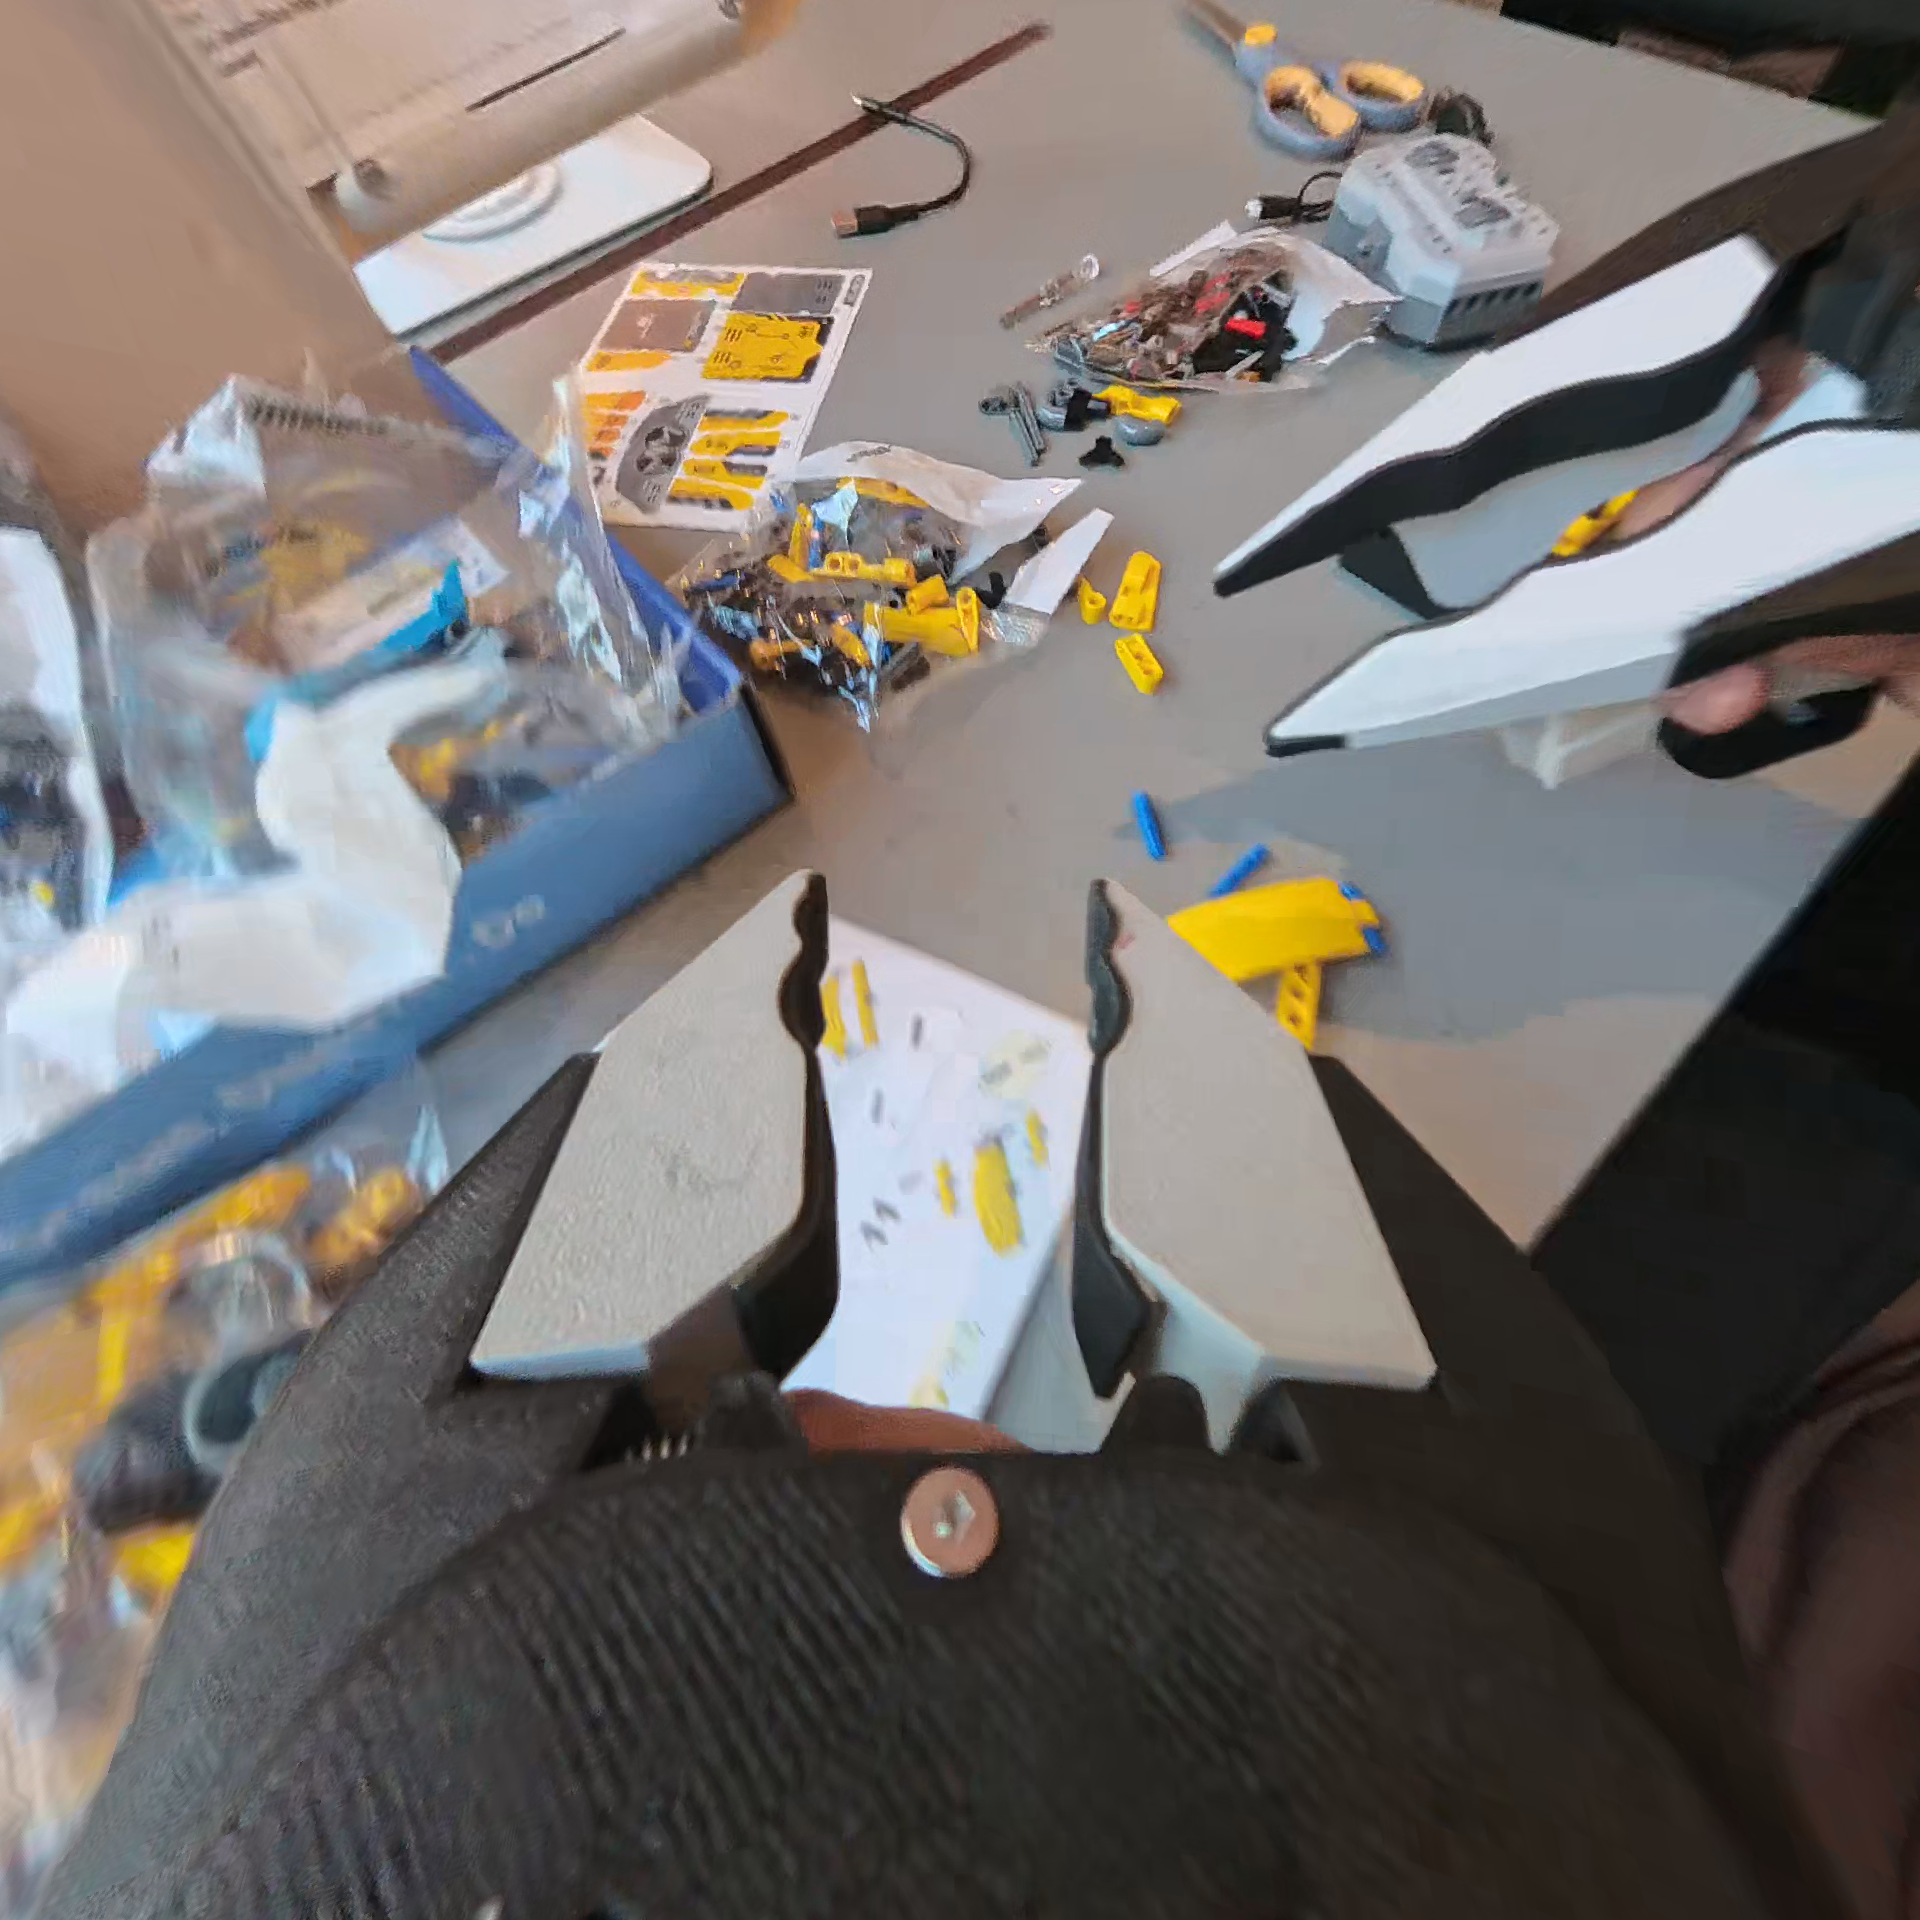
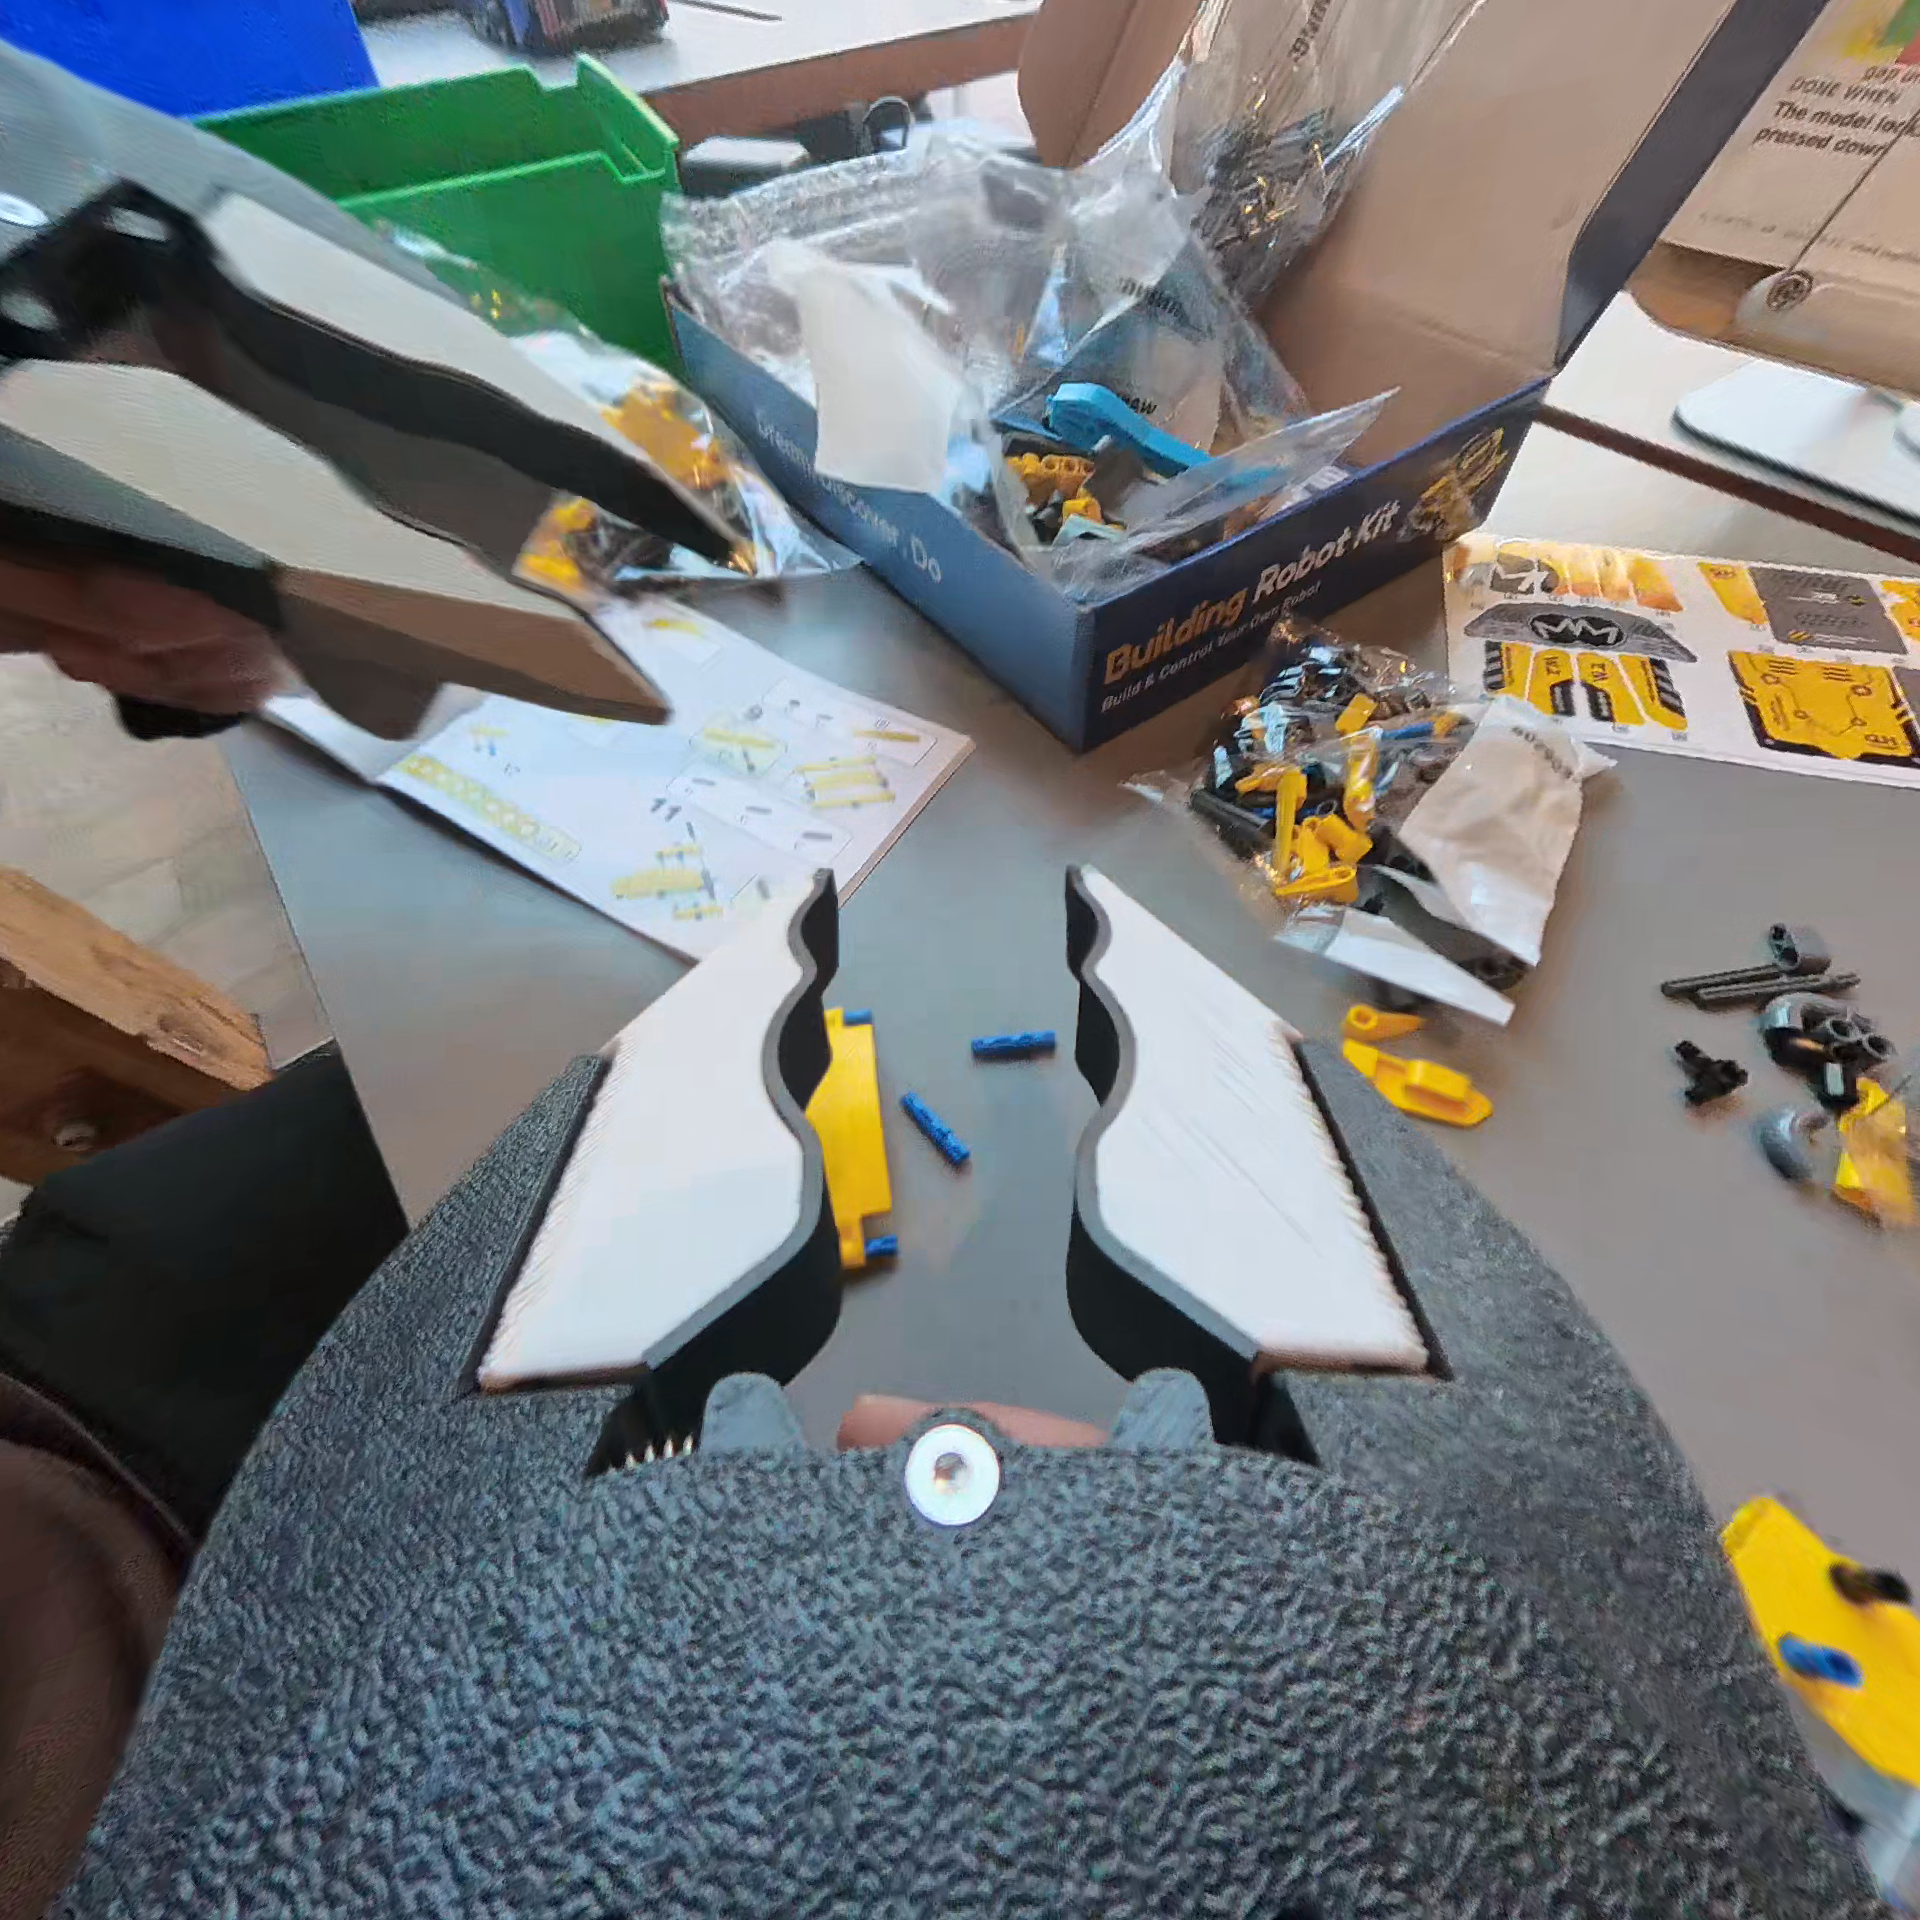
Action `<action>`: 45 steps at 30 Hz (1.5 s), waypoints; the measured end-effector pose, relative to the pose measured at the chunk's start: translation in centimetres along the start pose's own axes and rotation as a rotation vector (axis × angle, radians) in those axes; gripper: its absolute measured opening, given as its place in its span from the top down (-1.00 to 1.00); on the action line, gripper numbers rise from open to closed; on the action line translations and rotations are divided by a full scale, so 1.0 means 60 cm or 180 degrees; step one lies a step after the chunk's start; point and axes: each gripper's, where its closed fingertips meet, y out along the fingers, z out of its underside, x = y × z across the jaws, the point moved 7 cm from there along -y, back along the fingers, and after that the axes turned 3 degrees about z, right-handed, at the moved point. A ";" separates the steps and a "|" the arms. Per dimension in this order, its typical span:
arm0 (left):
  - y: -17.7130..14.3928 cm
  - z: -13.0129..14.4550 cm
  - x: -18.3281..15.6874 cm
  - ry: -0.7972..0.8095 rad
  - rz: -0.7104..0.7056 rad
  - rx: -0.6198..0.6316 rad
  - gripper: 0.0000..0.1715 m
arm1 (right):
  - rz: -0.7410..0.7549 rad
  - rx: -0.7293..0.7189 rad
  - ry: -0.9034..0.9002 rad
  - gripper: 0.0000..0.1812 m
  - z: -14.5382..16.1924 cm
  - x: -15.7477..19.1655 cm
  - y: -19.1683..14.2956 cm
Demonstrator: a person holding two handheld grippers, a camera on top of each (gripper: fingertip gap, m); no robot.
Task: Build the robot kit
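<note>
Both tongs (image 1: 956, 894) (image 2: 951, 883) agape, empty

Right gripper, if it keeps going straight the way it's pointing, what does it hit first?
Probably the two small blue pins lying on the grey table between the open right gripper fingers; the instruction sheet lies further on. Depth is hard to judge here.

Your left wrist view looks down along its claw (image 1: 956, 904) from close above the counter (image 1: 1039, 727), facing the blue box (image 1: 582, 862). Your right wrist view faces that box (image 2: 1195, 634) from the opposite side. Both share the instruction sheet (image 2: 665, 790) and two blue pins (image 2: 935, 1127).
</note>
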 end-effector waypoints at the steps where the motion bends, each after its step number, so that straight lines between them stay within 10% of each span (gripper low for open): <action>1: -0.021 0.014 -0.013 -0.0073 -0.0053 -0.0047 0.43 | 0.0016 0.0000 -0.0028 0.51 0.009 0.009 -0.004; 10: -0.121 0.114 -0.092 -0.0561 -0.0688 -0.0600 0.42 | 0.0211 0.0393 -0.0120 0.26 0.090 0.026 -0.031; 18: -0.091 0.171 -0.115 -0.0696 -0.0778 -0.0777 0.25 | 0.0549 0.0532 -0.0174 0.33 0.103 0.010 -0.035; 45: -0.043 0.165 -0.139 -0.0347 -0.0283 -0.1089 0.47 | 0.0454 0.0374 -0.0100 0.42 0.104 0.004 -0.056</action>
